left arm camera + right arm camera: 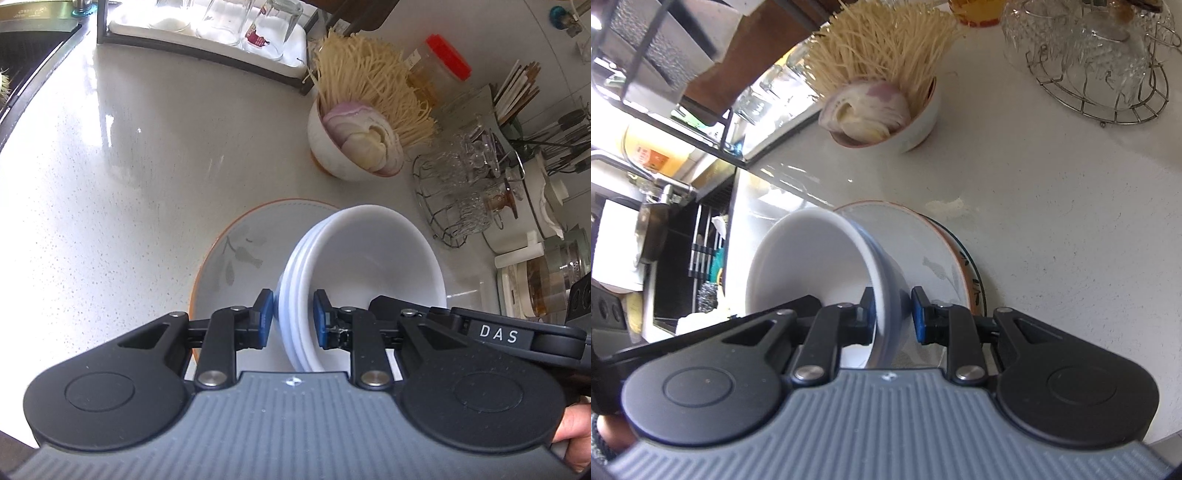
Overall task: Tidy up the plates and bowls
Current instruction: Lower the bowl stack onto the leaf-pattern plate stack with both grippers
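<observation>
A nested stack of white bowls (373, 254) hangs tilted over a stack of orange-rimmed plates (240, 240) with a grey leaf pattern. My left gripper (293, 317) is shut on the near rim of the bowl stack, with one blue pad inside and one outside. In the right wrist view, my right gripper (892, 314) is shut on the opposite rim of the same white bowls (812, 258), above the plates (934, 251). Whether the bowls touch the top plate is hidden.
A bowl of sliced onion and dry noodles (351, 147) stands just beyond the plates on the white counter (129, 166). A wire basket of glassware (461, 192) sits to its right. A tray of upturned glasses (221, 33) lies at the back. The sink (676, 280) is beside the counter.
</observation>
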Tool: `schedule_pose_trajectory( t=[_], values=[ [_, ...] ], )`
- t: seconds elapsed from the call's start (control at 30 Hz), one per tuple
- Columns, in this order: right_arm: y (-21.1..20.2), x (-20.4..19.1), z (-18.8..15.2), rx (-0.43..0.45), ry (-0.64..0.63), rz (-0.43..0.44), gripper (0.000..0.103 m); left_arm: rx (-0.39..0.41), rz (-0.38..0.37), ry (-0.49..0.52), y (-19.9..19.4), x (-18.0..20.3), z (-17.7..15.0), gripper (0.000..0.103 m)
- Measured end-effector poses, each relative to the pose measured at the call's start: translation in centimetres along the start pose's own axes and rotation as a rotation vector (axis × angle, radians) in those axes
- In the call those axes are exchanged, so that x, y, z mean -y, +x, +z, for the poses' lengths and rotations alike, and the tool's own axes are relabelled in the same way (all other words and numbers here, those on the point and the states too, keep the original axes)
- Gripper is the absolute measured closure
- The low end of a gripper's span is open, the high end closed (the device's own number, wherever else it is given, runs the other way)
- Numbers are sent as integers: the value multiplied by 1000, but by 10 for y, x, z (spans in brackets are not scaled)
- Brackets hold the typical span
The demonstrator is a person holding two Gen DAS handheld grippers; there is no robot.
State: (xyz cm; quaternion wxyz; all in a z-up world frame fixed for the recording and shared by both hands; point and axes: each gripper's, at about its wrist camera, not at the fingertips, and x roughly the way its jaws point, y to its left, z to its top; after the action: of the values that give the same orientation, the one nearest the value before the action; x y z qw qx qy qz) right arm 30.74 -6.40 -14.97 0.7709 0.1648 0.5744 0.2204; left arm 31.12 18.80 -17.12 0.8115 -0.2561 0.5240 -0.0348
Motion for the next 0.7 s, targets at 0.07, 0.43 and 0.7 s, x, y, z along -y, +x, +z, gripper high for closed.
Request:
schedule_pose_trajectory(
  t=[0.07,0.43,0.7],
  values=[
    [4,-1,0,-14,-5,-2,79,8,17,5,1,1,0,77],
    [11,6,4,-44,18,-13,79,-5,33,4,8,1,0,77],
    [2,3,5,-4,17,-18,79,24,39,1,-3,1,-1,75]
  ],
)
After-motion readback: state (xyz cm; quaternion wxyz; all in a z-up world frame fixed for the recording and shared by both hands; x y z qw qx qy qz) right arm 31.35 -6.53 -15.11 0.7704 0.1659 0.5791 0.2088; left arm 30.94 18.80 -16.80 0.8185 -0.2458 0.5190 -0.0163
